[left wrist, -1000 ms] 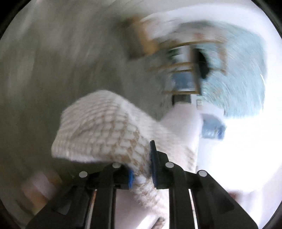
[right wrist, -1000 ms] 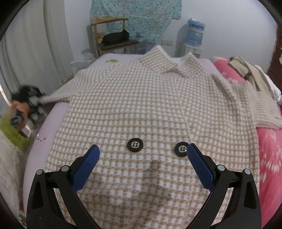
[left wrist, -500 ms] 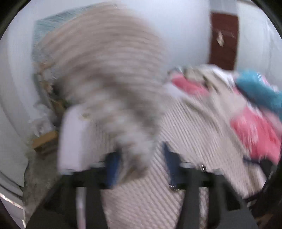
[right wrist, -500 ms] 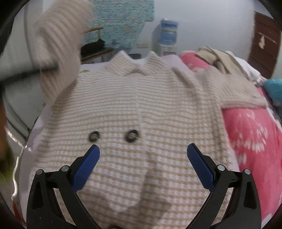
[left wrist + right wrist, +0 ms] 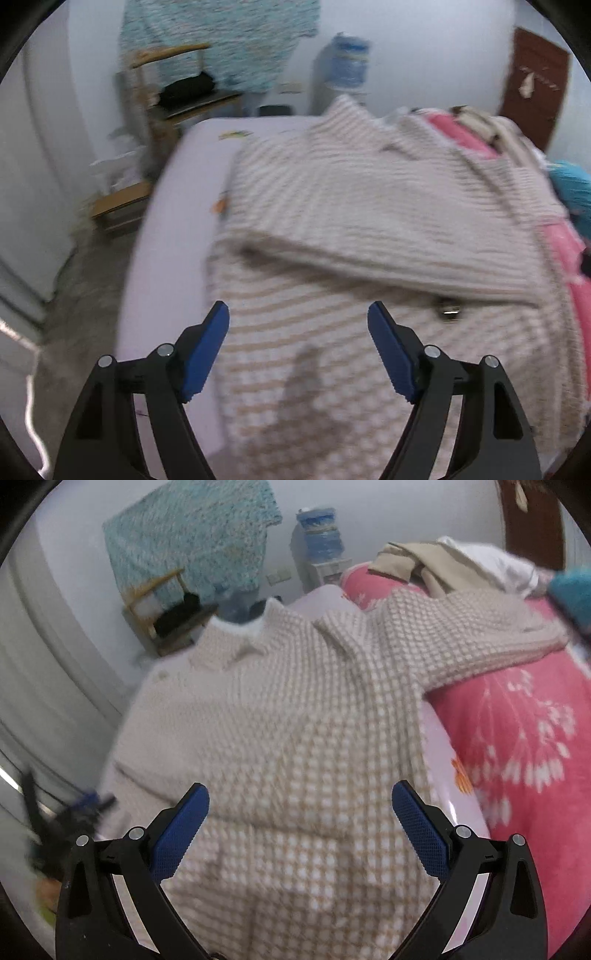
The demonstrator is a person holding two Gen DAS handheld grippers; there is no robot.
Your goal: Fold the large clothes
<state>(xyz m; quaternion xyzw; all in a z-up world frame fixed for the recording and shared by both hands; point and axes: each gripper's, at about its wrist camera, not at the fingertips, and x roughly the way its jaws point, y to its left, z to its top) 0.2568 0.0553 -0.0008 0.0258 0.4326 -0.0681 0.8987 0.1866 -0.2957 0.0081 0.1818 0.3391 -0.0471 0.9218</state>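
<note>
A large beige-and-white checked coat (image 5: 332, 350) (image 5: 295, 738) lies face up on a pale lilac bed (image 5: 173, 236). Its left sleeve (image 5: 388, 240) is folded across the chest and partly covers a dark button (image 5: 448, 310). My left gripper (image 5: 298, 314) hovers over the coat's lower front with its jaws opening and nothing between the blue pads. My right gripper (image 5: 300, 795) stands open above the coat's hem, empty. The other sleeve (image 5: 480, 642) stretches right over a pink quilt (image 5: 517, 738). The left gripper shows blurred at the right wrist view's lower left.
A wooden chair (image 5: 173, 85) with a dark bag stands behind the bed, below a turquoise cloth (image 5: 221, 33) on the wall. A water dispenser (image 5: 343, 74) is beside it. Beige clothes (image 5: 424, 561) and a teal item (image 5: 569, 590) lie on the quilt. A brown door (image 5: 535, 81) is far right.
My left gripper swung the sleeve over from the bed's side, let go of it and opened; the sleeve now lies across the chest. The right gripper shifted right and rolled, staying open.
</note>
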